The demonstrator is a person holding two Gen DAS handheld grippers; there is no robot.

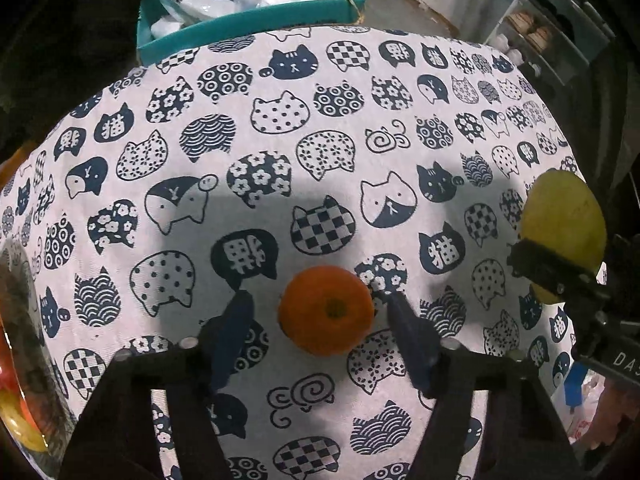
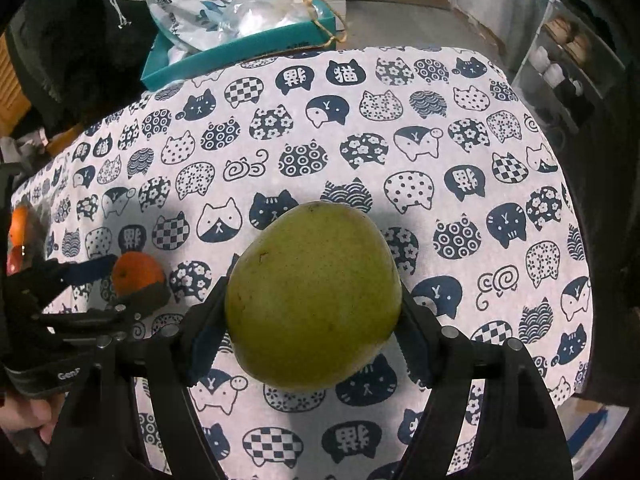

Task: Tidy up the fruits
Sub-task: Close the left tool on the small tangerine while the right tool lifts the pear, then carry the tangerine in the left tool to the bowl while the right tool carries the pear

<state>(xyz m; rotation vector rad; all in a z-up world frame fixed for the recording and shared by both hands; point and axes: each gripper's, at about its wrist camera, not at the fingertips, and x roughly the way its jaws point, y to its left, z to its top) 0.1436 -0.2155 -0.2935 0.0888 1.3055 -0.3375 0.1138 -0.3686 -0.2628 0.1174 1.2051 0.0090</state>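
An orange (image 1: pixel 326 310) lies on the cat-print tablecloth (image 1: pixel 320 120). My left gripper (image 1: pixel 318 300) is open, its blue fingers on either side of the orange with a gap on each side. It also shows in the right wrist view (image 2: pixel 132 276) around the orange (image 2: pixel 136 272). My right gripper (image 2: pixel 314 300) is shut on a large green mango (image 2: pixel 312 300) and holds it over the cloth. In the left wrist view the mango (image 1: pixel 562 220) sits at the right edge in the right gripper (image 1: pixel 560 268).
A clear container with orange and yellow fruit (image 1: pixel 20 360) stands at the left edge; it also shows in the right wrist view (image 2: pixel 20 236). A teal box with plastic bags (image 1: pixel 248 4) sits behind the table. Shelves (image 2: pixel 560 68) stand at the far right.
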